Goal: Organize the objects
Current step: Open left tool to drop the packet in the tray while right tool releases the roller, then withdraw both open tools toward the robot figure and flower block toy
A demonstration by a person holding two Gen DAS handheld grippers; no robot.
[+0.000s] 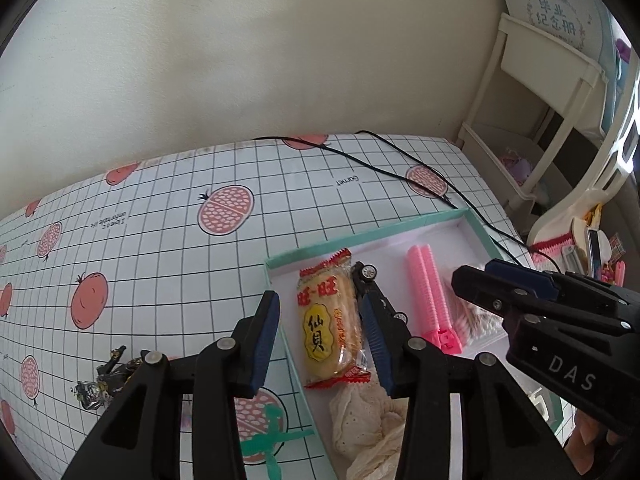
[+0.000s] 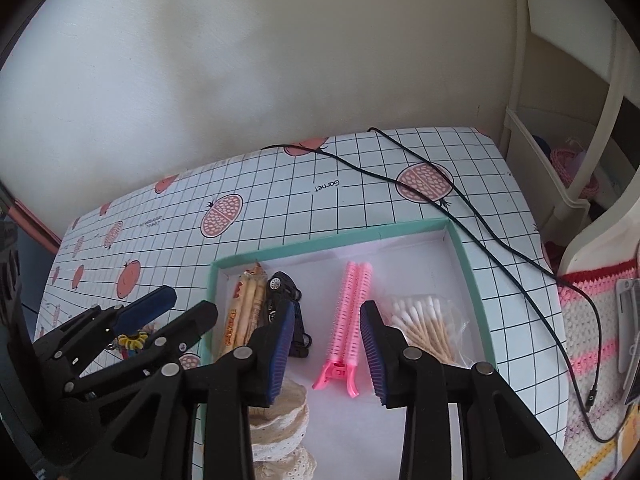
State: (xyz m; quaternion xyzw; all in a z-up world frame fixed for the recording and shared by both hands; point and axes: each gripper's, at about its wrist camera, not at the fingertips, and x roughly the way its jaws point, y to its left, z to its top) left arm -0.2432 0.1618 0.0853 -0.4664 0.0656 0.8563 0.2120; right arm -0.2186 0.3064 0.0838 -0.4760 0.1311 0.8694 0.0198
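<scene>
1. We found the snack pack point(image 1: 330, 320), toy car point(image 2: 286, 312), pink clip point(image 2: 348, 316) and cotton swabs point(image 2: 424, 328) inside the box point(image 2: 472, 280).
2. A trinket point(image 1: 106, 380) remained on the tabletop point(image 1: 160, 240).
3. Our left gripper point(image 1: 320, 336) and right gripper point(image 2: 326, 350) had fingers spread, empty.

Glossy plastic snack wrapper point(image 1: 330, 320), lacy cloth point(image 1: 368, 424), wooden-stemmed cotton swabs point(image 2: 424, 326).

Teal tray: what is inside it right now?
Inside the tray: a snack pack, a black toy car, a pink hair clip, a bag of cotton swabs and cream lace cloth. The near end is covered by the jaws.
</scene>
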